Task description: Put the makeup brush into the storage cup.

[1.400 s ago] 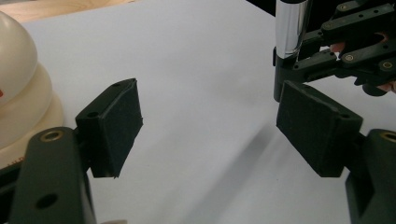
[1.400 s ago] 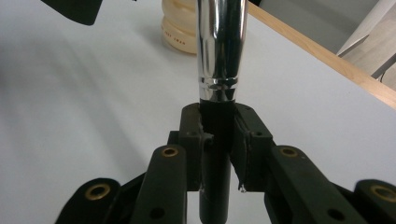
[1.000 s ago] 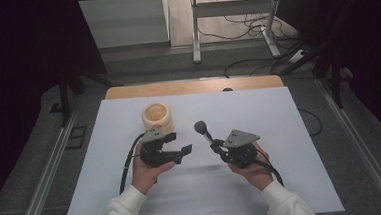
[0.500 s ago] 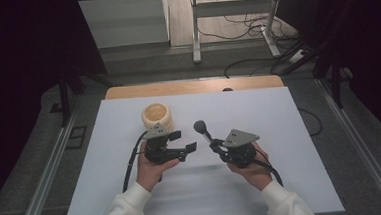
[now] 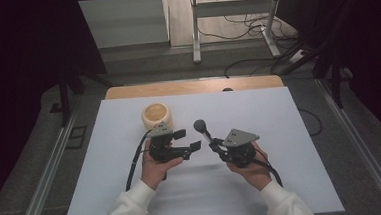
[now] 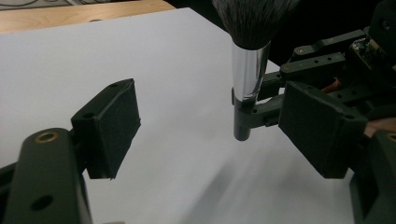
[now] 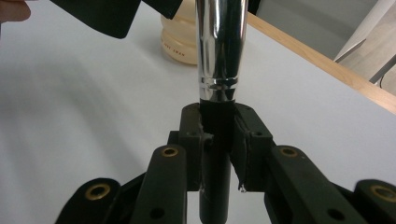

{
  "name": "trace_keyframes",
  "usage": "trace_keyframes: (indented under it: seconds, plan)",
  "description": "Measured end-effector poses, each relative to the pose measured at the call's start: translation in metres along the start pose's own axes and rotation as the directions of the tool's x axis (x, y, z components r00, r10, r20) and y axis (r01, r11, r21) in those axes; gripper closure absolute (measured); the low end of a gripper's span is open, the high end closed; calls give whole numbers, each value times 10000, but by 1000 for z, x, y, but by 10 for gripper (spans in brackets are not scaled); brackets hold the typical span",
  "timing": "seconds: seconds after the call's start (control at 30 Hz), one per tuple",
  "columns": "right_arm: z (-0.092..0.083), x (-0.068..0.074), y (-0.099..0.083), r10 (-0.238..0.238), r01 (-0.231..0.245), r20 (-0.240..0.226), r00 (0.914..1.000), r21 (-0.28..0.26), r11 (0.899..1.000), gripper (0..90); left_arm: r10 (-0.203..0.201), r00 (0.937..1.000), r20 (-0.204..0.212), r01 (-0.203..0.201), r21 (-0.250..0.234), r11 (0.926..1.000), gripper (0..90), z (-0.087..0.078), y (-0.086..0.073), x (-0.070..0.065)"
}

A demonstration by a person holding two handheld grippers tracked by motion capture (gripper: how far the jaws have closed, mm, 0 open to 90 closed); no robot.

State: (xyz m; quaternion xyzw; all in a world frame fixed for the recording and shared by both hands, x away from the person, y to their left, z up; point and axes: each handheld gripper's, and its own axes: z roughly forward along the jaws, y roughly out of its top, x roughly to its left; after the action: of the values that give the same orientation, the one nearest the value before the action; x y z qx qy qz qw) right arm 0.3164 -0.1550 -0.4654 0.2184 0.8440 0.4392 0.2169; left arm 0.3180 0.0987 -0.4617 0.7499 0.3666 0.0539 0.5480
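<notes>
The right tool (image 5: 215, 145) pinches the dark handle of a makeup brush (image 5: 202, 129) between its two jaws, just under the shiny metal collar, and the brush stands up above the white surface (image 5: 290, 131) with its dark bristles on top. The left tool (image 5: 188, 140) is spread wide with nothing between its jaws, and it points toward the brush from just beside it. A small cream-coloured jar (image 5: 156, 115) stands on the surface behind the left tool.
</notes>
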Motion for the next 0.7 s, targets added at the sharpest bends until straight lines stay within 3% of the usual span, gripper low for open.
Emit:
trace_keyframes:
  seconds: [0.7]
  plan:
    - [1,-1,0,50,-49,56,10000,-106,9999,746,-217,9988,435,227,-214,9995,232,16,7,-2]
